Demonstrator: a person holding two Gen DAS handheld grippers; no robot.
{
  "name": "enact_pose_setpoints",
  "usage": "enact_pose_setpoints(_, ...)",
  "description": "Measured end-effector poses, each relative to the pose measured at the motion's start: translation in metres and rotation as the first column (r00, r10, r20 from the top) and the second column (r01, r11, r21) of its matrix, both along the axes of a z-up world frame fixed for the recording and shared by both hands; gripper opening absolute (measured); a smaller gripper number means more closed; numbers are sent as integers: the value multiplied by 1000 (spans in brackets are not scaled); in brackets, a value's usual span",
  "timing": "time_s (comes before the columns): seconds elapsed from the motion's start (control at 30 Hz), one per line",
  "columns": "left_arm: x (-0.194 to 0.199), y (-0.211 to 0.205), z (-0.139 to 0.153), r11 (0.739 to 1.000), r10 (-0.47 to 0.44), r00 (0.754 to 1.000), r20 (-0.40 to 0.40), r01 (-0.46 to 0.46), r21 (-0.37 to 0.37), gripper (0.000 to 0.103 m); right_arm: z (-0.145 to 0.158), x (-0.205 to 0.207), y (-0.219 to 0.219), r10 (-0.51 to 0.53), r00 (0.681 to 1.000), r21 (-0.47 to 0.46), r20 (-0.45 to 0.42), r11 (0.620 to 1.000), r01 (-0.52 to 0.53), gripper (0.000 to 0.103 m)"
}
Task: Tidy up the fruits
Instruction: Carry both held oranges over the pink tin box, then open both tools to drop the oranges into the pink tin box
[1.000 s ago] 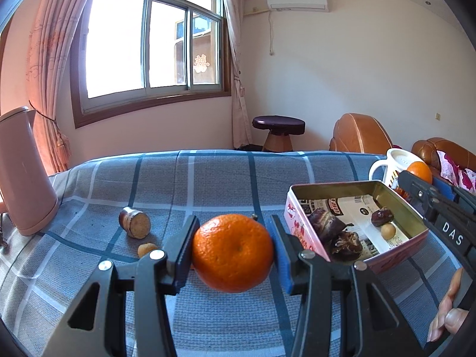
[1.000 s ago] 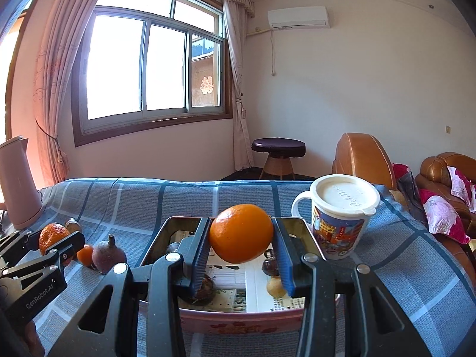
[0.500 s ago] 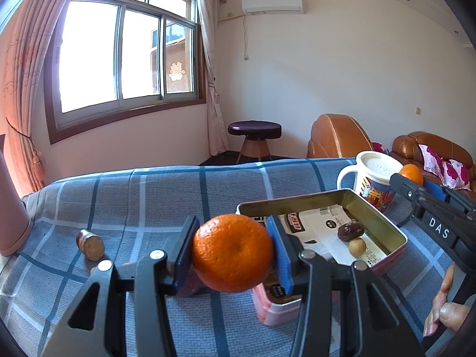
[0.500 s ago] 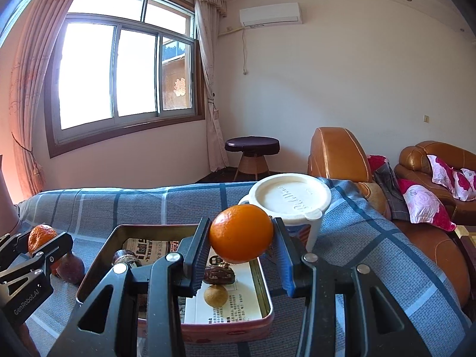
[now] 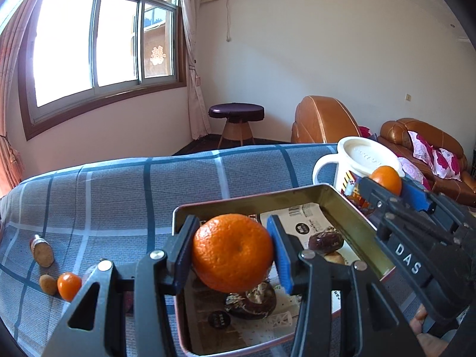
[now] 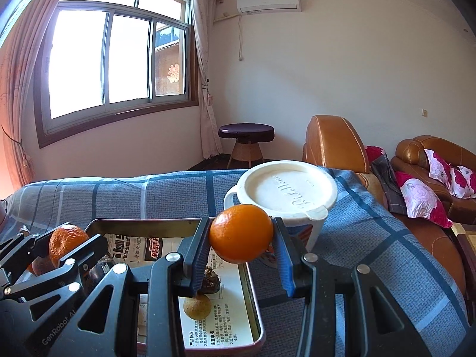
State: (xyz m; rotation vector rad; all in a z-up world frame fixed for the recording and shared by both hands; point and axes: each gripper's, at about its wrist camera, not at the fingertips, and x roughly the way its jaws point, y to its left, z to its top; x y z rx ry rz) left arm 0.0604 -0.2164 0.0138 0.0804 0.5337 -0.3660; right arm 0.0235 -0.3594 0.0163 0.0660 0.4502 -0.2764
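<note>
Gripping a dimpled, slightly flattened mandarin (image 5: 232,252) between blue ribbed pads, the left gripper (image 5: 232,254) hangs over the rectangular metal tin (image 5: 351,211). The right gripper (image 6: 241,242) clamps a smoother, rounder orange (image 6: 241,237) above the tin's far right corner, beside a lidded plastic mug (image 6: 287,192). Wrinkled dark dates (image 5: 325,242) lie on the tin's printed paper lining. One small orange fruit (image 5: 69,286) sits on the checked woven cloth (image 5: 119,196).

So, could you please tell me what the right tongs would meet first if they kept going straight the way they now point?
Probably the white lidded mug. The right tongs, shut on an orange, aim slightly downward over the tin tray's far right corner, and the mug stands just beyond it. Depth is hard to judge.
</note>
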Motion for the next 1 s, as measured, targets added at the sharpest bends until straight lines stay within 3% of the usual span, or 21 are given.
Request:
enact_pose_setpoints(0.33,16,-20,-13,998,-15,995,-103,20,52,49,-11,33,-8,101,991,110,-85,990,-92,43)
enact_pose_setpoints(0.8,21,-38,-16,992,-17,993,-114,31,122,51,-22,46,-4,196,970,188,-143,968,-168,44)
enact_pose_setpoints(0.83,23,-40,-15,992,-24,993,-117,38,120,53,-22,45,-4,198,970,184,-141,968,-171,47)
enact_pose_setpoints(0.87,24,-41,-15,992,-23,993,-116,37,118,61,-21,44,-3,198,971,178,-135,969,-173,51)
enact_pose_setpoints(0.9,23,-41,-15,993,-24,993,-116,37,114,75,-20,43,-1,197,972,173,-127,969,-174,63)
enact_pose_setpoints(0.93,22,-40,-14,993,-22,994,-109,34,111,80,-18,40,0,201,973,171,-112,969,-180,73)
enact_pose_setpoints(1.0,17,-40,-11,994,-31,996,-83,40,106,91,-15,36,2,210,974,162,-85,967,-195,76)
